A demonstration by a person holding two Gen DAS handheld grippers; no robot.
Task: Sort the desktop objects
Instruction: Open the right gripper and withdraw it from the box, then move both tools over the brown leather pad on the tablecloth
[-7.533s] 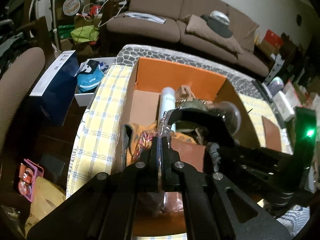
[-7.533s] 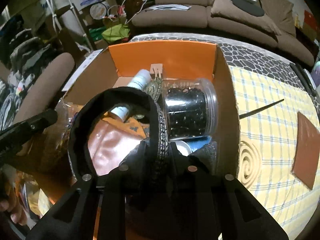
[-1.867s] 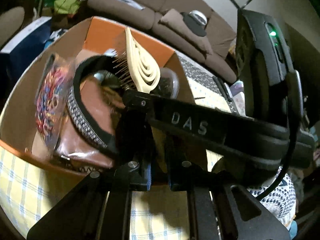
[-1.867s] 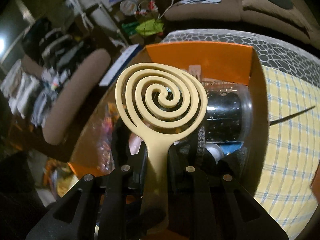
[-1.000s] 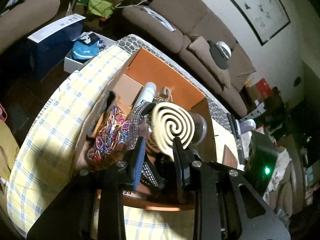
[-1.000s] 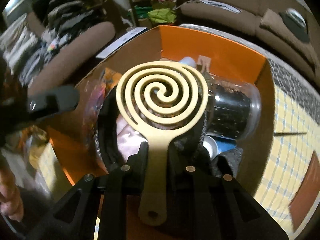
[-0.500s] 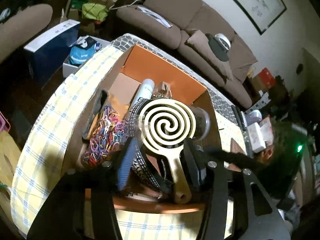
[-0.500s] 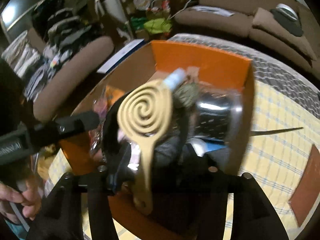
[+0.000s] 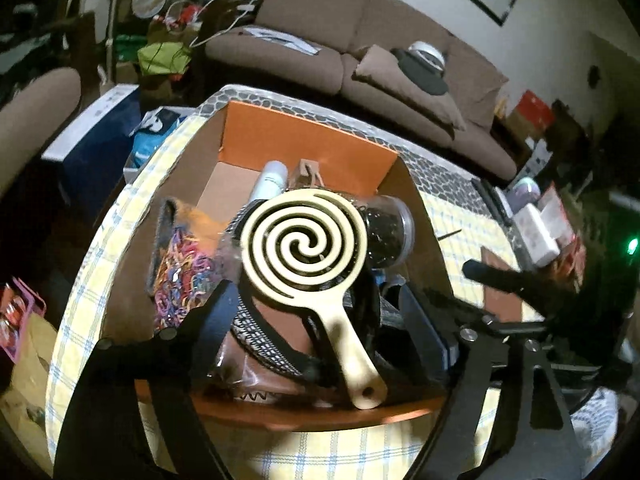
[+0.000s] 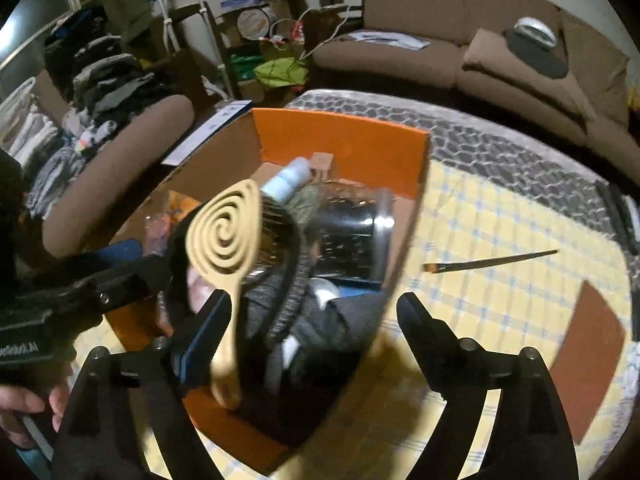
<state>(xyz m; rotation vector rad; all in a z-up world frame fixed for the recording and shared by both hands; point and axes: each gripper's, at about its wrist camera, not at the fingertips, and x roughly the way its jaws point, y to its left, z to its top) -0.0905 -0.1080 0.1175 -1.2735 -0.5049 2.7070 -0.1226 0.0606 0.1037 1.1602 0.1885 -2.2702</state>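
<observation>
The cream spiral-headed plastic hairbrush (image 9: 310,264) lies on the pile in the orange cardboard box (image 9: 308,144), its long axis running handle-first toward the left gripper (image 9: 320,312), which is nearer. Both it and the right gripper (image 10: 310,316) are spread wide, holding nothing.

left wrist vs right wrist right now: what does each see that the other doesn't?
Only the left wrist view shows the bag of coloured hair ties clearly, the spiral brush face-on, and a green indicator light at far right.

Only the right wrist view shows the thin paintbrush lying whole on the yellow checked cloth, and the person's hand at lower left.

Both show the orange box, the clear jar of dark contents, the white bottle, the brown sofa, and open jaws on the left gripper and right gripper.
</observation>
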